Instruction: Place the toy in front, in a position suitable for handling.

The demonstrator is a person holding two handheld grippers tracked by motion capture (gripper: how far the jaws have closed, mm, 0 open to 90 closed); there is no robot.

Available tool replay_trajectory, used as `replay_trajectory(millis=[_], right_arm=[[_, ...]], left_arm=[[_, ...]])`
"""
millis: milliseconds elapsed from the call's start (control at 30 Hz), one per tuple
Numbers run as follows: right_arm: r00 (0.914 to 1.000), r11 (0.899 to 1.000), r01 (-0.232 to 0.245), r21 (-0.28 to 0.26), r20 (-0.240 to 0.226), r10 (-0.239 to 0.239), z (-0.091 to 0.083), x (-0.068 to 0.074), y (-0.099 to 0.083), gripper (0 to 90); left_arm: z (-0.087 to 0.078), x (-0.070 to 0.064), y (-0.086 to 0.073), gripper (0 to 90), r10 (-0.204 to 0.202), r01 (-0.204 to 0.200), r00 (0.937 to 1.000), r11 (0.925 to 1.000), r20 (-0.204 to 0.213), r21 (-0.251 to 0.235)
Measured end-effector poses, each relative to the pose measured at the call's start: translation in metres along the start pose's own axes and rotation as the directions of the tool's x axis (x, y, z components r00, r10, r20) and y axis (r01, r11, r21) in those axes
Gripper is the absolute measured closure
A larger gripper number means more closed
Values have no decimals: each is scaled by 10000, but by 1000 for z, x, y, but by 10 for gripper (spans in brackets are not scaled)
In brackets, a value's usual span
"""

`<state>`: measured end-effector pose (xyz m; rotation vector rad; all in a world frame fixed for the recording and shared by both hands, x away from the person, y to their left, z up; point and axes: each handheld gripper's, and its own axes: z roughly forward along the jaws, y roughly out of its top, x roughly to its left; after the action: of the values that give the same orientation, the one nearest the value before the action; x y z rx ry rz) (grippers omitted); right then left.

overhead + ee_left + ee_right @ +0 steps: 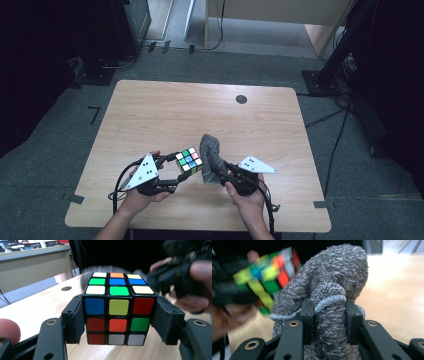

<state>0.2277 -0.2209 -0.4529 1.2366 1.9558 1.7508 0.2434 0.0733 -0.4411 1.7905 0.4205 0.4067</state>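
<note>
The puzzle cube [117,311] sits squarely between the two jaws of the left gripper [117,322], which clamp its left and right faces; the pads press flat against the black edges of the cube, and the cube is lifted clear of the table, its lower row of red and white stickers hanging above the wood. In the left gripper view its front face shows blue, yellow-green and red across the top row, red, orange and green in the middle, red and two whites at the bottom. From the high view the cube [189,159] is held over the near middle of the table [165,107], just left of the cloth.

The grey cloth [329,295] is a shaggy, bunched towel with a pale corded hem. The right gripper [329,322] has its jaws clenched on a fold of it, the hem looping across the gap between the jaw tips, and the bulk of the cloth stands up above them. In the high view the cloth [212,157] rises just beside the cube's right side, very close; whether they touch I cannot tell.

Each gripper is held in one hand, the left hand [140,197] and the right hand [247,197] coming in from the near edge. A small dark round disc [241,99] lies at the far side of the table, well apart from everything.
</note>
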Motion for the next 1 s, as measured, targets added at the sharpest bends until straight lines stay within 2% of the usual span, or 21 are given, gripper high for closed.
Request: replay_trajectory(millis=[67,133,233,267,300,367,400,433,467,500,567,633,667,700,733,767,800,833,900,933,1000], right_arm=[[9996,9997,96,-224,-260,-101,-2,4,2,672],[9984,9991,351,233,-444,-341,6,9,-3,672],[9989,9893,459,1383,-121,-447,16,6,-11,672],[9990,9891,431,1406,4,-436,16,4,-11,672],[9995,9925,307,1181,61,-317,12,2,-9,672],[9998,9997,-211,141,-27,212,2,0,-2,673],[9992,9986,-378,-368,-123,373,-3,1,1,674],[9987,9974,-438,-567,-274,423,-4,3,3,674],[9979,9981,-416,-443,-508,394,-3,6,3,673],[9976,9995,-286,-163,-637,275,2,8,1,676],[9989,9988,-258,418,-393,274,8,9,-6,675],[9993,9901,-151,1394,-329,199,16,3,-11,674],[9997,9891,-167,1462,-135,188,15,1,-12,674],[9990,9957,-421,823,-120,432,9,-2,-8,675],[9990,9957,-421,823,-120,432,9,-2,-8,675],[9986,9985,-501,225,-160,504,4,-1,-4,675],[9986,9985,-465,-293,-252,458,-1,2,0,675],[9987,9978,-354,-552,-382,333,-3,5,3,675],[9978,9996,-71,-268,-661,53,1,12,1,673],[9978,10000,-33,34,-667,35,6,14,-3,673],[9985,9957,-97,918,-522,145,15,11,-12,674]], left_arm=[[1,-1,-1,345,-40,40,10000,10000,66,24],[1,-1,0,345,27,-28,10000,10000,11,66],[-2,3,0,345,-219,219,9998,9997,32,-144],[-2,4,0,345,-281,282,9996,9994,46,-185],[-2,4,0,345,-236,236,9997,9996,35,-158],[-1,3,-1,345,-103,103,9999,9999,55,-6],[0,2,-1,345,-95,95,9999,9999,112,57],[1,0,-1,345,-118,117,9998,9999,182,43],[1,-1,-1,345,-142,143,9994,9999,301,-29],[1,-2,0,345,-129,130,9996,9999,246,-29],[-2,1,0,345,-237,241,9994,9996,258,-148],[-5,6,1,345,-517,528,9983,9978,283,-402],[-6,7,1,345,-541,551,9983,9976,232,-417],[-5,8,1,345,-535,542,9984,9979,204,-364],[-5,8,1,345,-535,542,9984,9979,204,-364],[-5,8,0,345,-540,549,9982,9979,254,-338],[-4,7,0,345,-518,526,9983,9981,269,-310],[-3,6,0,345,-517,527,9982,9981,304,-312],[-3,4,1,345,-496,508,9982,9981,349,-358],[-3,4,1,344,-422,429,9988,9986,237,-299],[-5,7,0,345,-583,594,9979,9974,279,-404]])
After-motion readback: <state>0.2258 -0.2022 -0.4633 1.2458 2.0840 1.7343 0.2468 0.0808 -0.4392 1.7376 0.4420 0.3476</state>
